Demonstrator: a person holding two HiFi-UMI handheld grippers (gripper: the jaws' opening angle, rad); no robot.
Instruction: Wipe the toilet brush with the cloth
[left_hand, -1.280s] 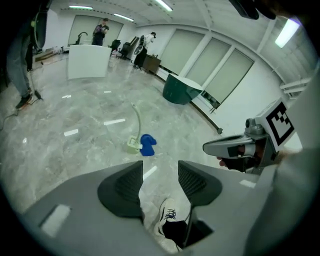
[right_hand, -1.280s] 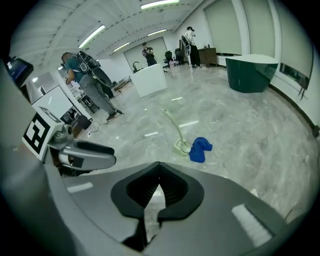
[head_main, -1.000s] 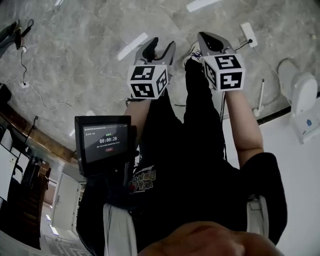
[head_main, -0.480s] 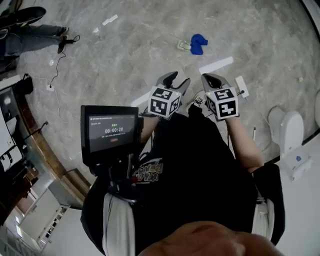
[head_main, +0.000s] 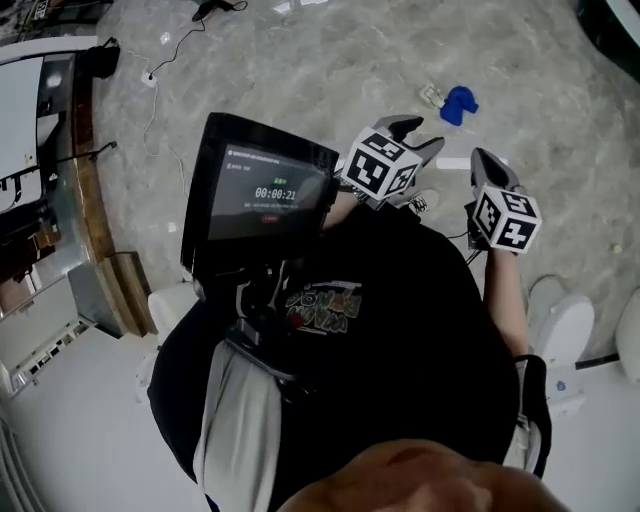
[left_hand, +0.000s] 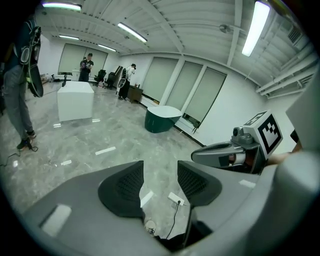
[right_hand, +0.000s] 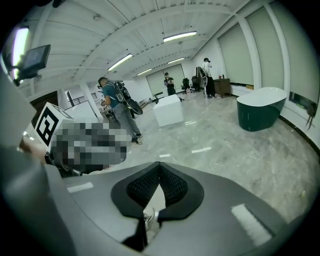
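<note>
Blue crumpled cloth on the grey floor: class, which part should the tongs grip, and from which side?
Pinch the bunched hump of the blue crumpled cloth, coming straight down from above. It seems to lie heaped on the grey marbled floor, so its raised folds give a ridge. The left tongs stand open.

Head camera is looking steeply down over the left gripper (head_main: 415, 133) and right gripper (head_main: 483, 160) to the floor (head_main: 300, 60). Gripper cameras are facing outward along their jaws, sharing the tub (left_hand: 161, 119).
</note>
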